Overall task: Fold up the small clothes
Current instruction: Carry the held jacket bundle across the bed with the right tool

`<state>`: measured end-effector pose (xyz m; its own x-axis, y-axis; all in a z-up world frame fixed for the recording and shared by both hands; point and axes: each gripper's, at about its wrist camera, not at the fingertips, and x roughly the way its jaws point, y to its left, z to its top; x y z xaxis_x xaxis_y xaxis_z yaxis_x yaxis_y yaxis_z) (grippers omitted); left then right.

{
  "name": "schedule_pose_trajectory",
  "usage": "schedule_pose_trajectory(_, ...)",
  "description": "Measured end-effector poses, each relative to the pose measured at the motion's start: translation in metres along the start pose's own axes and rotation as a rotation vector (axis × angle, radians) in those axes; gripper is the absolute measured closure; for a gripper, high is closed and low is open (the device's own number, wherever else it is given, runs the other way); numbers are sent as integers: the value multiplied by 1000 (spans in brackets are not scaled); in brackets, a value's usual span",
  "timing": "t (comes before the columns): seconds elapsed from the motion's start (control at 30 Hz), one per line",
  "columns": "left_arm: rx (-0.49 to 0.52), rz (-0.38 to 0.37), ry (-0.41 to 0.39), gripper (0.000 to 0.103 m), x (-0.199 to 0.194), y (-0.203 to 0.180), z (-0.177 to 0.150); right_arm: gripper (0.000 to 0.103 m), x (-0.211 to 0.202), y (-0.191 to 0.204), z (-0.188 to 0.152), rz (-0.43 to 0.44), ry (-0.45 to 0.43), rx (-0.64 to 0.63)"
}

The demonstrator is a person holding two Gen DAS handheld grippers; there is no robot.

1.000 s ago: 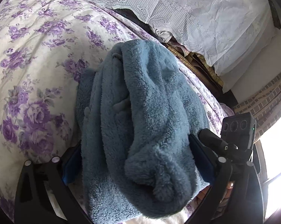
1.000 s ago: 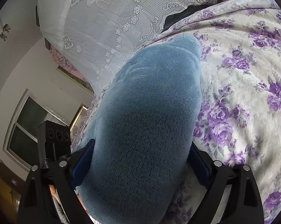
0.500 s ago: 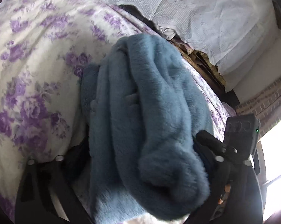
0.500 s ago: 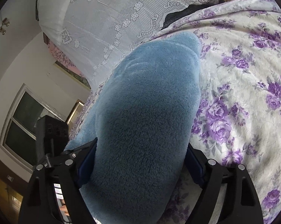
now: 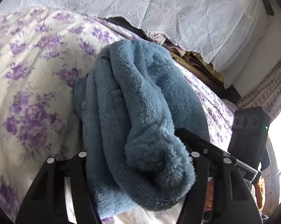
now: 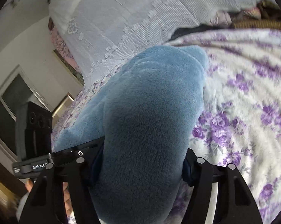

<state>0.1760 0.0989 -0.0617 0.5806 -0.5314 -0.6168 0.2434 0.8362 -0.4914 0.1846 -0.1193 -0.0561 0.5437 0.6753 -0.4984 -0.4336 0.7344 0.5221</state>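
A fluffy blue fleece garment point(image 5: 140, 102) is bunched and folded over a floral bedspread point(image 5: 28, 74). My left gripper point(image 5: 138, 160) is shut on one end of it, its fingertips buried in the fleece. My right gripper point(image 6: 140, 160) is shut on the other end of the same garment point(image 6: 149, 112), which fills the space between its jaws. The garment is held a little above the bed. Each gripper's body shows in the other's view, at the right of the left wrist view point(image 5: 250, 128) and the left of the right wrist view point(image 6: 37, 128).
A white lace cover point(image 5: 177, 9) hangs over piled things at the far side of the bed. A brick wall point(image 5: 271, 85) stands at the right. A window point(image 6: 8, 108) and pale wall are at the left of the right wrist view.
Both grippers have closed tighter on the garment and moved with it across the bed; the fleece is more squeezed and the floral bedspread is motion-blurred.
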Motion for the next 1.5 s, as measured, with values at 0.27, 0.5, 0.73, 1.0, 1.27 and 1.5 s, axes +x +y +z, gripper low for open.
schedule_pose_trajectory(0.27,50,13,-43,46,-66,-11,-19,35,-21,46,-14,49,-23,-28)
schedule_pose_trajectory(0.5,-6,128,-101,45,-153,40,-38,35,18,123,-23,160,67,-86)
schedule_pose_trajectory(0.73,-144,232,-233,45,-262,127,-58,35,88,243,-28,270,177,-227)
schedule_pose_trajectory(1.0,-306,370,-397,45,-394,236,-90,35,183,405,-58,435,277,-354)
schedule_pose_trajectory(1.27,-431,512,-508,45,-483,326,-117,36,266,524,-93,560,349,-437)
schedule_pose_trajectory(1.5,-469,592,-599,45,-521,379,-119,36,321,581,-99,612,354,-436)
